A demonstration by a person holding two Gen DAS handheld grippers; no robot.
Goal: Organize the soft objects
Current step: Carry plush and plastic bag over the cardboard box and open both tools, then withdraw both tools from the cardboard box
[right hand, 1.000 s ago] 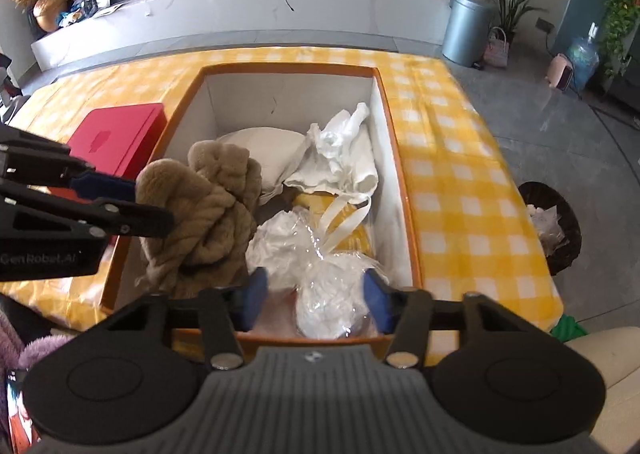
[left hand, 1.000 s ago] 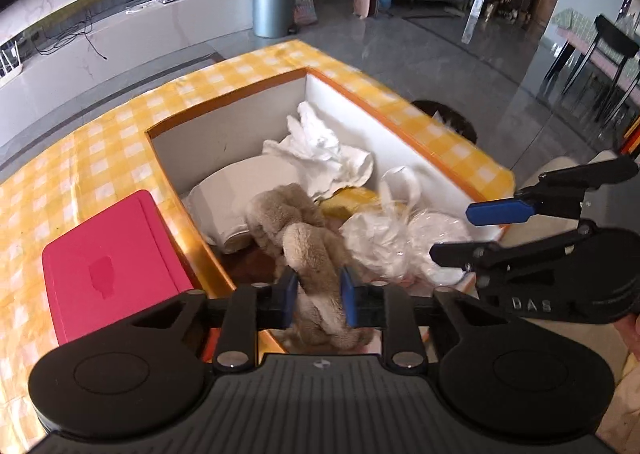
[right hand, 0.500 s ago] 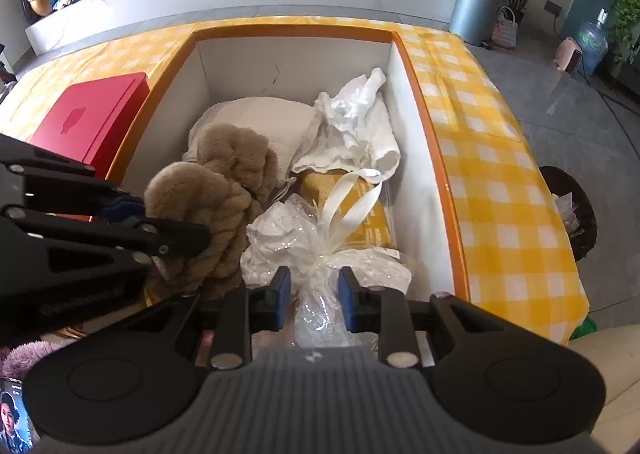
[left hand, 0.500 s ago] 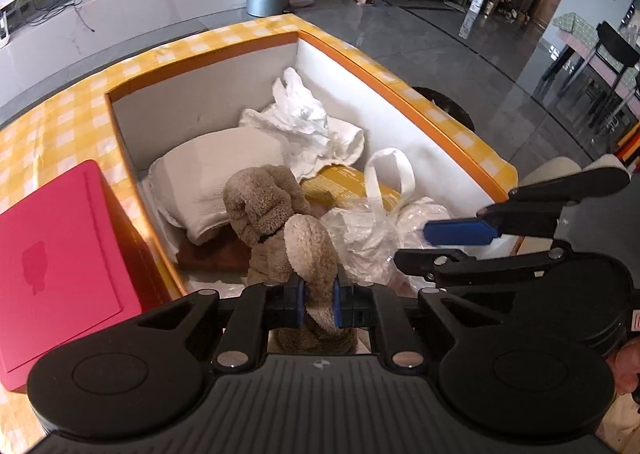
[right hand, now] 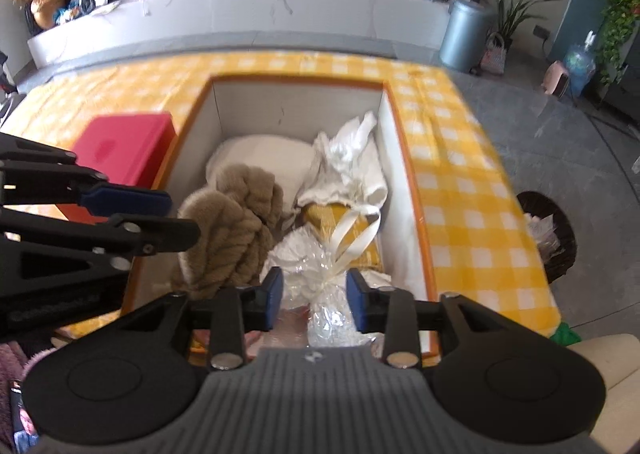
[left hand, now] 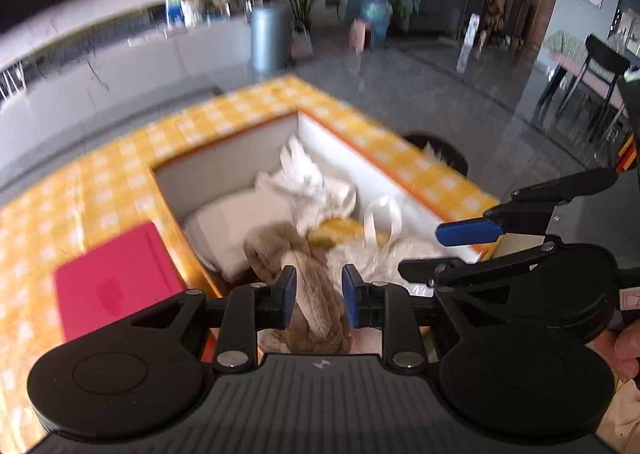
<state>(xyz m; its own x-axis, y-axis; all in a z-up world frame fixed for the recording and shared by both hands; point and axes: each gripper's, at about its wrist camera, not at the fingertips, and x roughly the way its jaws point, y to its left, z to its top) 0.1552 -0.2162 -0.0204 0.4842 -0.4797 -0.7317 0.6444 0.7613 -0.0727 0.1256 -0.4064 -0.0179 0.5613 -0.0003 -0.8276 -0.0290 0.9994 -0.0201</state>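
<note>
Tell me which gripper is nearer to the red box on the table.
Left. The left gripper, jaws opening around the brown plush, sits just beside the red box. The right gripper is over the clear plastic bag, farther across the bin.

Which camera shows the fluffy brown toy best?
The right wrist view shows the fluffy brown toy best: its whole ribbed bulk sits in sharp view inside the box, beside the white pillow. The left wrist view is blurred, and its own fingers hide part of the toy between them.
</note>
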